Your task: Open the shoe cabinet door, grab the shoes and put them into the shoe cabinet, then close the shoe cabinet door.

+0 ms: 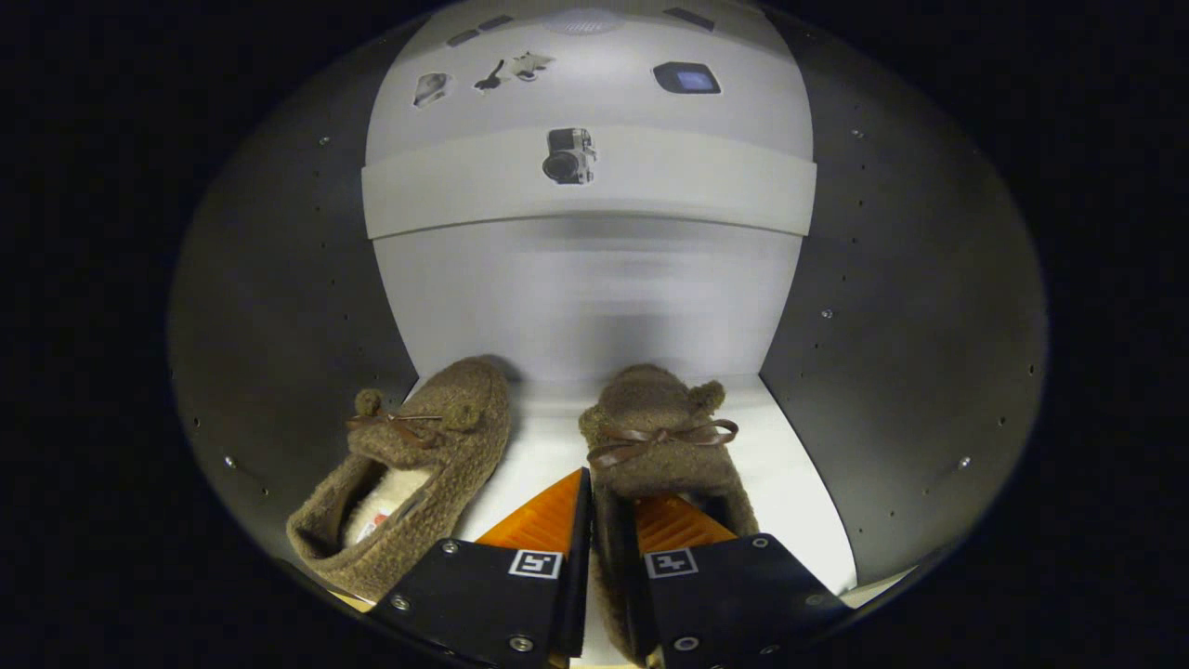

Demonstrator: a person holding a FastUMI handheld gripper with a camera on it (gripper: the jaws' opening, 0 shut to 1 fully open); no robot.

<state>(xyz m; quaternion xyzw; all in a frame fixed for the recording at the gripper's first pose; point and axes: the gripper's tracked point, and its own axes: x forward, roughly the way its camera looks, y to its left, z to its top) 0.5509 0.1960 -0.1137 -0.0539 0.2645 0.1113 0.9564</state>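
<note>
The gripper (pixel 608 520) reaches into the cabinet (pixel 279 307), its 2 fingers clamped on the near side wall of the right slipper (pixel 661 437), one finger inside the opening and one outside. That slipper sits on the white shelf (pixel 790 483), toe toward the back wall. The left slipper (pixel 418 465) lies just left of the fingers, angled, also on the shelf.
</note>
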